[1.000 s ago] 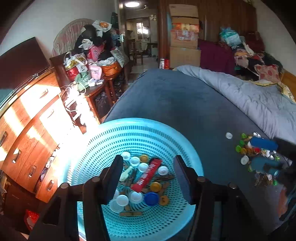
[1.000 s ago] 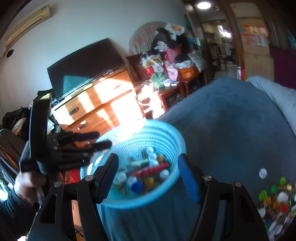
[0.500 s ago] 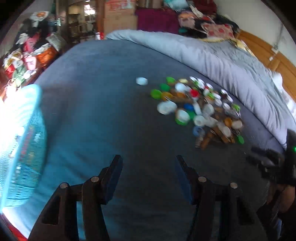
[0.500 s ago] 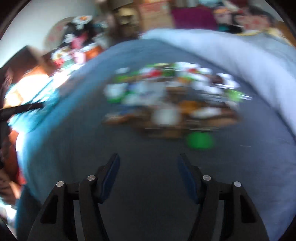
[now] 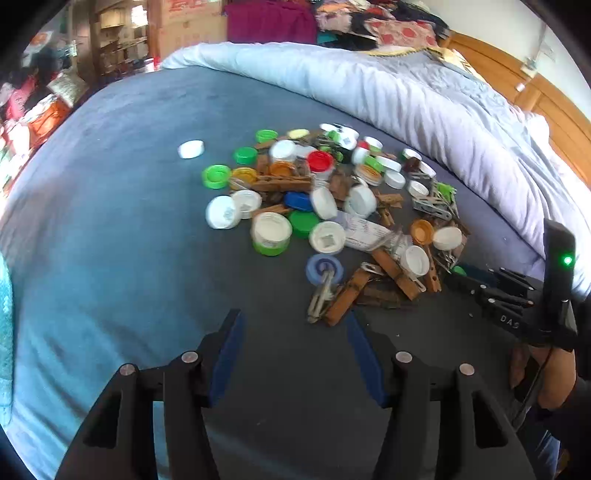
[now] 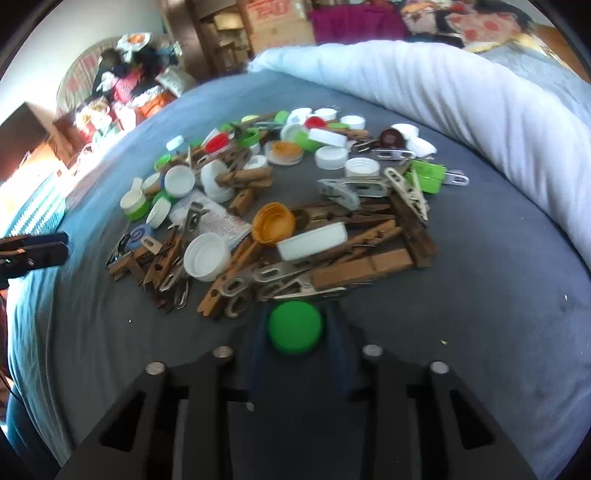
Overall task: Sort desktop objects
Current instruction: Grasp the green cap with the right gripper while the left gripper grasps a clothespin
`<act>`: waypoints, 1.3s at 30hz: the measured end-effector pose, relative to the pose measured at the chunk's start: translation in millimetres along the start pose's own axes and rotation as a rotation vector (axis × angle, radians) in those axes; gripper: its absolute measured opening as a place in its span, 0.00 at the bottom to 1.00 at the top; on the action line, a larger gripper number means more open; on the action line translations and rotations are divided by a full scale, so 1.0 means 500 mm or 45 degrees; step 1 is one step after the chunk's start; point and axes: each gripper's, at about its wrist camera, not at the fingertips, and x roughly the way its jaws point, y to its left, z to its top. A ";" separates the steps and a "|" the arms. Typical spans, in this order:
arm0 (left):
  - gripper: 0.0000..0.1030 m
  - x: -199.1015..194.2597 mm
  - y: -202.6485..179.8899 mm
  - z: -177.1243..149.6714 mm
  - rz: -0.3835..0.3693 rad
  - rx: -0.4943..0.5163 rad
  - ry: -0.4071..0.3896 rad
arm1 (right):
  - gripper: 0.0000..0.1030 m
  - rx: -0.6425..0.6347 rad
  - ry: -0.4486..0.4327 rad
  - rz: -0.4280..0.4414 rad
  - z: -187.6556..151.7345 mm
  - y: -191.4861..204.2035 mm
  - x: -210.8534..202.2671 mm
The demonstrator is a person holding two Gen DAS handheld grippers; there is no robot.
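While the right gripper point(image 6: 295, 332) now clamps the green cap point(image 6: 294, 327) between its fingers, the clothespin-and-cap pile point(image 6: 280, 206) lies just beyond; half a second ago it hung spread. Left gripper point(image 5: 293, 350) stays spread before the pile.

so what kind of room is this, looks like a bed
Most likely a lived-in bedroom: the sorting surface is a blue bedspread with a pale quilt bunched along it, and stacked cardboard boxes behind.
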 end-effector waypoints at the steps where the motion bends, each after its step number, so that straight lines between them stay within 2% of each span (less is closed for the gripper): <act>1: 0.57 0.008 -0.015 0.000 -0.033 0.057 0.001 | 0.28 0.020 -0.010 0.013 -0.005 -0.005 -0.004; 3: 0.57 0.033 -0.042 -0.001 -0.058 0.168 0.031 | 0.28 0.059 -0.026 0.051 -0.019 -0.014 -0.010; 6: 0.48 0.072 -0.052 0.002 -0.126 0.209 0.104 | 0.28 0.100 -0.044 0.088 -0.027 -0.026 -0.012; 7: 0.44 0.089 -0.051 0.005 -0.120 0.222 0.125 | 0.28 0.103 -0.045 0.089 -0.024 -0.026 -0.010; 8: 0.44 0.099 -0.047 0.007 -0.077 0.231 0.117 | 0.28 0.102 -0.046 0.090 -0.024 -0.025 -0.008; 9: 0.43 0.106 -0.037 0.012 0.027 0.229 0.093 | 0.28 0.103 -0.048 0.092 -0.024 -0.026 -0.007; 10: 0.43 0.105 -0.012 0.022 0.134 0.169 0.051 | 0.28 0.106 -0.050 0.097 -0.024 -0.027 -0.006; 12: 0.43 0.085 0.020 0.030 0.124 0.053 -0.007 | 0.28 0.112 -0.056 0.107 -0.024 -0.031 -0.004; 13: 0.43 0.072 0.019 0.030 0.112 0.061 -0.035 | 0.28 0.115 -0.057 0.111 -0.024 -0.032 -0.004; 16: 0.43 0.055 -0.036 0.021 0.060 0.264 -0.062 | 0.28 0.120 -0.060 0.120 -0.025 -0.034 -0.003; 19: 0.43 0.065 -0.069 0.021 0.027 0.427 -0.041 | 0.28 0.135 -0.062 0.141 -0.027 -0.040 -0.004; 24: 0.43 0.106 -0.076 0.043 -0.040 0.540 0.015 | 0.28 0.150 -0.062 0.157 -0.027 -0.044 -0.003; 26: 0.43 0.123 -0.077 0.042 -0.001 0.588 0.044 | 0.28 0.152 -0.063 0.159 -0.027 -0.043 -0.003; 29: 0.43 0.133 -0.067 0.037 -0.018 0.546 0.103 | 0.28 0.156 -0.065 0.164 -0.027 -0.044 -0.004; 32: 0.41 0.110 -0.058 0.030 -0.140 0.474 0.165 | 0.28 0.151 -0.072 0.159 -0.028 -0.042 -0.005; 39: 0.41 0.109 -0.053 0.023 -0.098 0.419 0.144 | 0.28 0.161 -0.074 0.170 -0.029 -0.045 -0.005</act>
